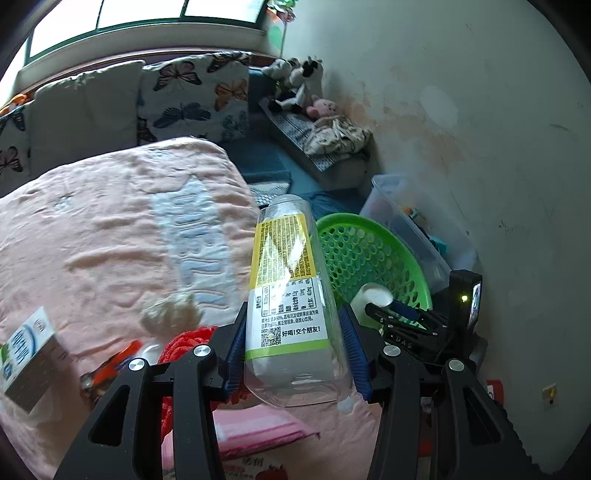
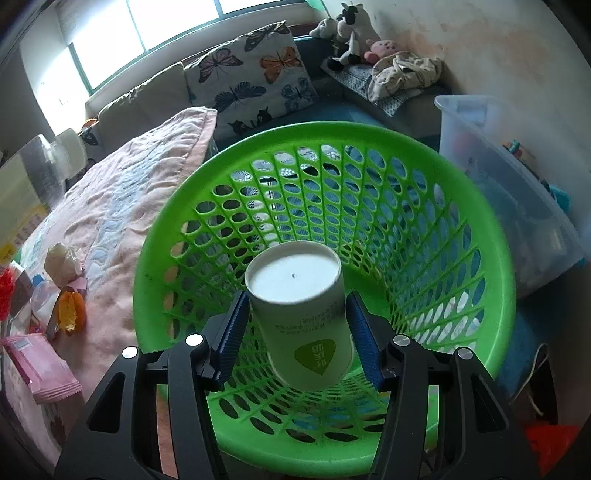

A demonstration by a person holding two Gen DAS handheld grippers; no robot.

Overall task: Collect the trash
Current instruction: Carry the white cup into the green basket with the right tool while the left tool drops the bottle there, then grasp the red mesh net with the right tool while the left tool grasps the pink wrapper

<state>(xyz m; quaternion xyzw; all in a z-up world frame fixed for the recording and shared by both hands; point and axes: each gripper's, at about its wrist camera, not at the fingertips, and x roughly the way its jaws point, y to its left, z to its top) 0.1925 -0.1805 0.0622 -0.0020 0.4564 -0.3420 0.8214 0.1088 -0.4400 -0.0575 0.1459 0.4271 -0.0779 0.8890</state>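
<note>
My left gripper (image 1: 291, 354) is shut on a clear plastic bottle (image 1: 286, 295) with a yellow and white label, held above the pink blanket (image 1: 92, 240). My right gripper (image 2: 297, 332) is shut on a white paper cup (image 2: 303, 314) with a green leaf logo, held over the mouth of the green perforated basket (image 2: 480, 236). The basket (image 1: 369, 251) and the right gripper with the cup (image 1: 375, 295) also show in the left wrist view, to the right of the bottle. A crumpled tissue (image 1: 170, 314), an orange wrapper (image 1: 118, 363) and red mesh (image 1: 184, 343) lie on the blanket.
A clear storage bin (image 2: 509, 192) stands right of the basket by the wall. A crumpled tissue (image 2: 62, 262), orange wrapper (image 2: 70, 310) and pink packet (image 2: 40, 369) lie on the bed's left. A small box (image 1: 26, 350) lies far left. Butterfly cushions (image 2: 251, 74) and plush toys (image 2: 351, 29) sit behind.
</note>
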